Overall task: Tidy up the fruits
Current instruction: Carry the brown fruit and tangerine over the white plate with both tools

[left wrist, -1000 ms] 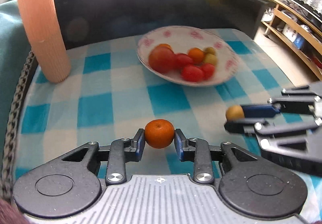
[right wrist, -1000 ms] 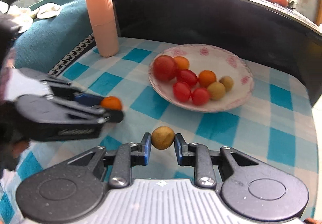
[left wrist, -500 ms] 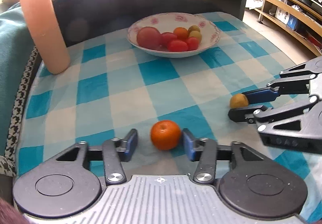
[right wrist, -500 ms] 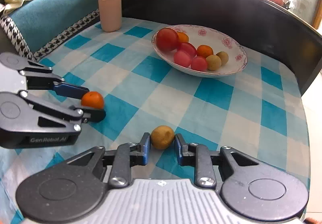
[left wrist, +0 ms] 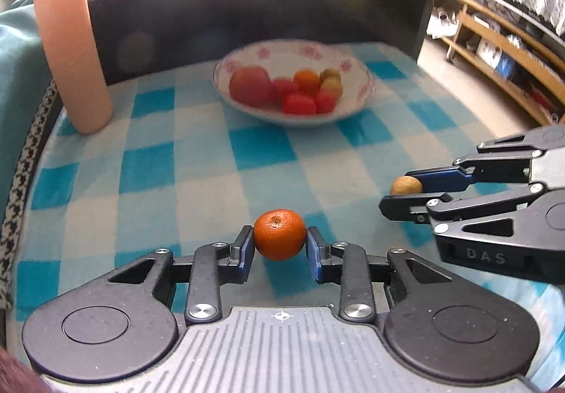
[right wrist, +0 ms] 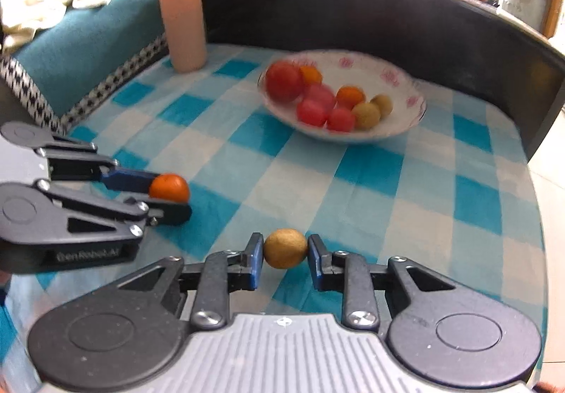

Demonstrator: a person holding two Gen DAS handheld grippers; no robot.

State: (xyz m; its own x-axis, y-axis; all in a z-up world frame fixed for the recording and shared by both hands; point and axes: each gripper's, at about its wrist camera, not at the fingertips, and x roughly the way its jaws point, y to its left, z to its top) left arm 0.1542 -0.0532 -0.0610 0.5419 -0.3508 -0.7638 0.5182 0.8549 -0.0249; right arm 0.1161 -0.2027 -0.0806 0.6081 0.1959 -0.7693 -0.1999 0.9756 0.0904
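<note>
Gripping a tangerine (left wrist: pixel 279 234) in your left gripper (left wrist: pixel 279 244) and a small tan fruit (right wrist: pixel 285 248) in your right gripper (right wrist: pixel 285 257), you've got the bowl (left wrist: pixel 353 106) dead ahead at twelve o'clock, roughly equally far from both.

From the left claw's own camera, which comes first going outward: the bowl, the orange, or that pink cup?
1. Orange, held in the left claw.
2. Bowl, straight ahead on the cloth.
3. Pink cup, far left, roughly as distant as the bowl; too close to call.

Open checked cloth (left wrist: pixel 197 159) leads to the bowl (left wrist: pixel 360 99).
</note>
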